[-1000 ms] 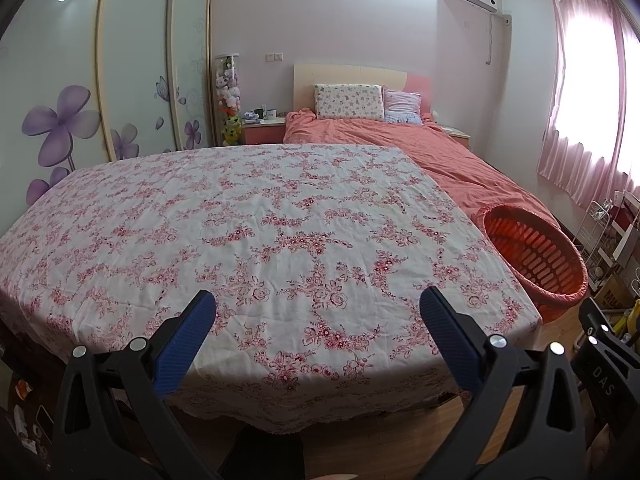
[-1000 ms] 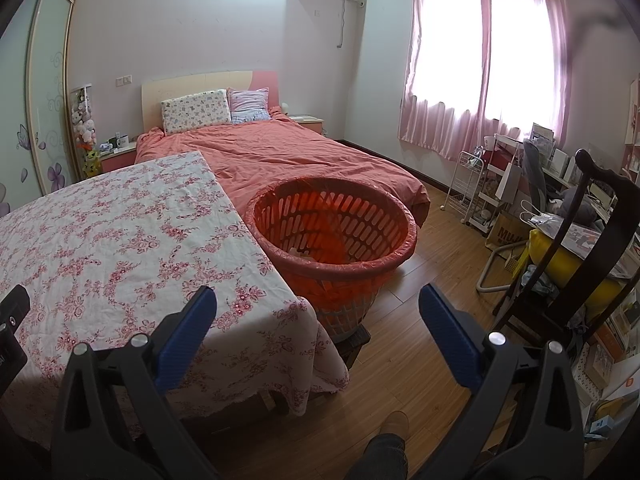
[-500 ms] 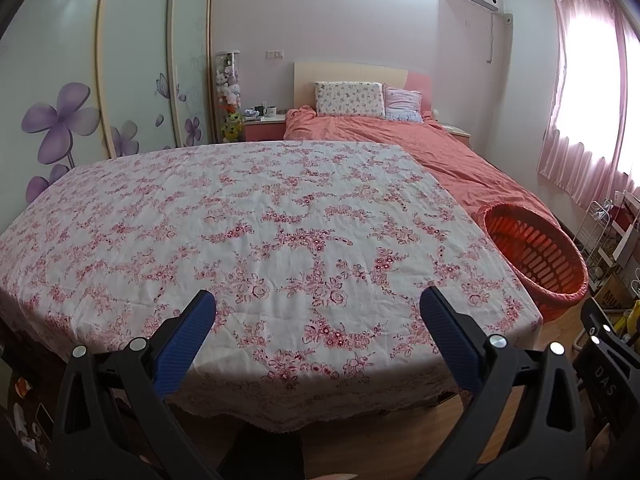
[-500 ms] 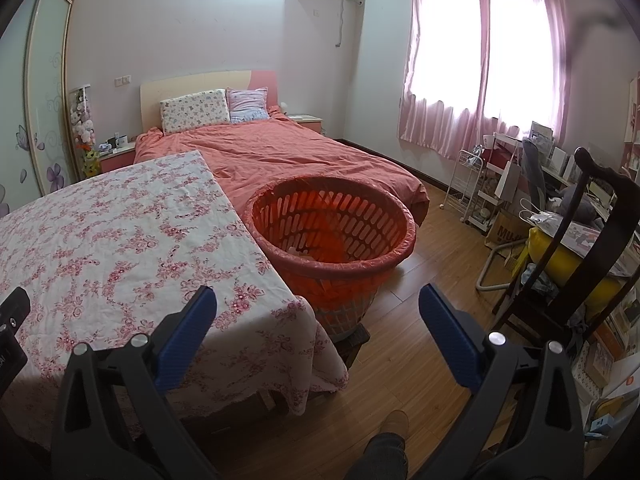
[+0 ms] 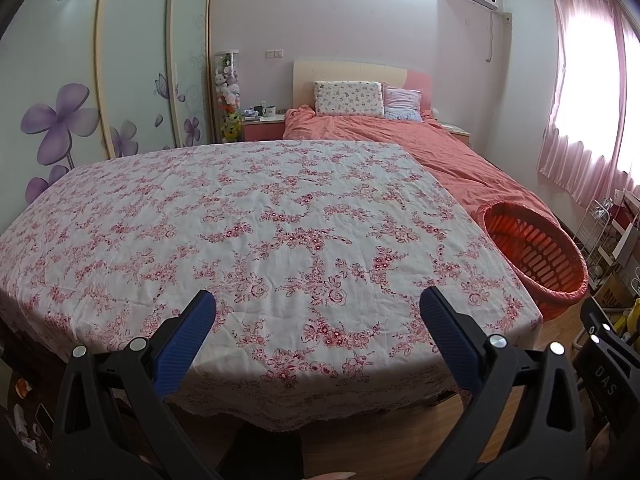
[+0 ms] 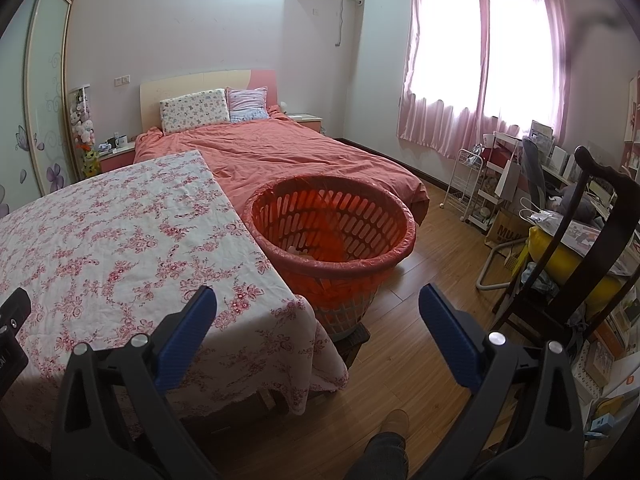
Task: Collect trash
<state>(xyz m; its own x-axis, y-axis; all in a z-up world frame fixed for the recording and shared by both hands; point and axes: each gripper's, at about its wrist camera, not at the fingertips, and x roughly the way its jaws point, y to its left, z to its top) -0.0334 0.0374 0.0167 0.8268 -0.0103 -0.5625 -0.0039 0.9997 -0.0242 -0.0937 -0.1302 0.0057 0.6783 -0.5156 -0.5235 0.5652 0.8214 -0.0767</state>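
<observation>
Little had moved over the last second: in the left wrist view the flowered tablecloth sat slightly lower in the picture than before, as if we had tipped that gripper up a touch, and the right wrist view was almost unchanged.

Going from left to right, we first met a wardrobe with purple flower decals along the left wall. Next came the table, covered by the tablecloth, with no trash visible anywhere on its top. We held the left gripper low over the table's near edge, its blue fingers spread wide with nothing between them. Behind the table lay a bed with a coral cover and two pillows.

Further right, just beside the table's right edge, stood the orange basket, lined with an orange bag. A few pale scraps seemed to lie at its bottom, though they were too small to identify. We held the right gripper spread wide and empty as well, above the table's near right corner and the wooden floor.

The basket lay forward of the right gripper and far to the right of the left one, so we judged the right hand the nearer for any drop into it. Trash to collect was not visible in either view.
</observation>
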